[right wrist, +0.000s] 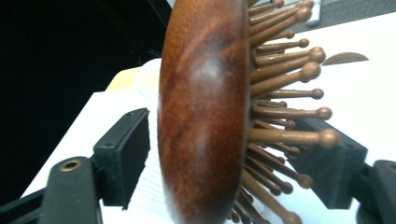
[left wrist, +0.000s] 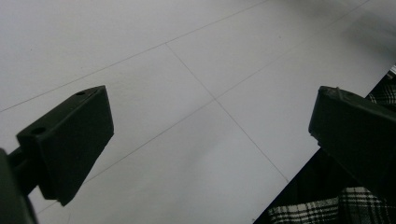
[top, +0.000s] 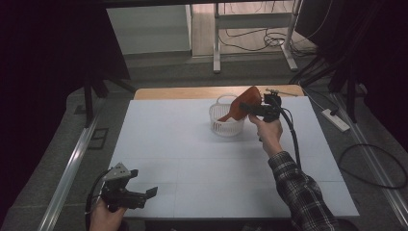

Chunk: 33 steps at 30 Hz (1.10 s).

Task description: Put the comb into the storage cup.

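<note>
The brown wooden hairbrush with round-tipped wooden pins (right wrist: 205, 107) is seen very close up in the right gripper view. It stands between the two black jaws of the right gripper (right wrist: 238, 158). One jaw sits by the smooth back of the brush and the other is pushed in among the pins, but a thin gap is seen by the smooth back, so it cannot be told whether the jaws are closed tight on the brush.

In the high view, the left gripper (top: 144, 195) is found far to the left of the white round plastic basket with slotted sides (top: 225, 126), down by the near edge of the white board table top (top: 192, 163). It is held in a hand (top: 103, 216). Its jaws are spread wide, with nothing between them, and only the white table top (left wrist: 187, 93) is seen between them in the left gripper view.

The basket stands on the far part of the table top. The brush (top: 243, 103) is held tilted over the basket, with its low end down inside the basket. Just to the right of the basket, the right gripper (top: 248, 107) is held up by a hand (top: 268, 132) with a checked sleeve (top: 300, 192).
</note>
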Available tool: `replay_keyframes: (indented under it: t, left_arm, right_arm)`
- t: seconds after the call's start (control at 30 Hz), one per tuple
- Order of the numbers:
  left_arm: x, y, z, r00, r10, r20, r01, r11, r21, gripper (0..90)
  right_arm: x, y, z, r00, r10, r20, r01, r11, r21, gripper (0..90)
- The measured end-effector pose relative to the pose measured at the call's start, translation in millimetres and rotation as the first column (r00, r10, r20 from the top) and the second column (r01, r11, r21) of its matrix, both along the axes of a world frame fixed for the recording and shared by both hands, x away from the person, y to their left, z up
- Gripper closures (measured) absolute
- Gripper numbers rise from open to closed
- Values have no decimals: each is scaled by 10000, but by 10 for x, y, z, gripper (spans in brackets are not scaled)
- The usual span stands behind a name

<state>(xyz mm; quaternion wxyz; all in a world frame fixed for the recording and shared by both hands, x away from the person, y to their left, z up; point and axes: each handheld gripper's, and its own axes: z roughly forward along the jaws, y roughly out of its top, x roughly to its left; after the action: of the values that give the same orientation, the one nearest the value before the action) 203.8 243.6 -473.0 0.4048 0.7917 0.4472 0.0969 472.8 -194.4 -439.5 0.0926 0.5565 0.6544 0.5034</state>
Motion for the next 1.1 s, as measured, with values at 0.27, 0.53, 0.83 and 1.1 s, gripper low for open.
replay_keyframes:
  t: [0.27,0.53,0.83,1.1]
  left_arm:
    - [1,-1,1,10000,-13,-15,13,10000,14,7]
    - [-3,2,6,9999,99,18,-99,10000,7,0]
    - [-3,16,7,9997,250,-34,-250,9997,-5,0]
    - [-4,15,11,9991,413,-57,-413,9991,116,0]
  right_arm:
    - [-21,-2,23,9996,267,85,-264,9992,-295,175]
    - [-47,-3,58,9983,529,238,-516,9972,-542,138]
    - [-91,-12,90,9930,1156,257,-1119,9870,-1150,85]
    - [-167,6,125,9839,1767,287,-1690,9699,-1752,50]
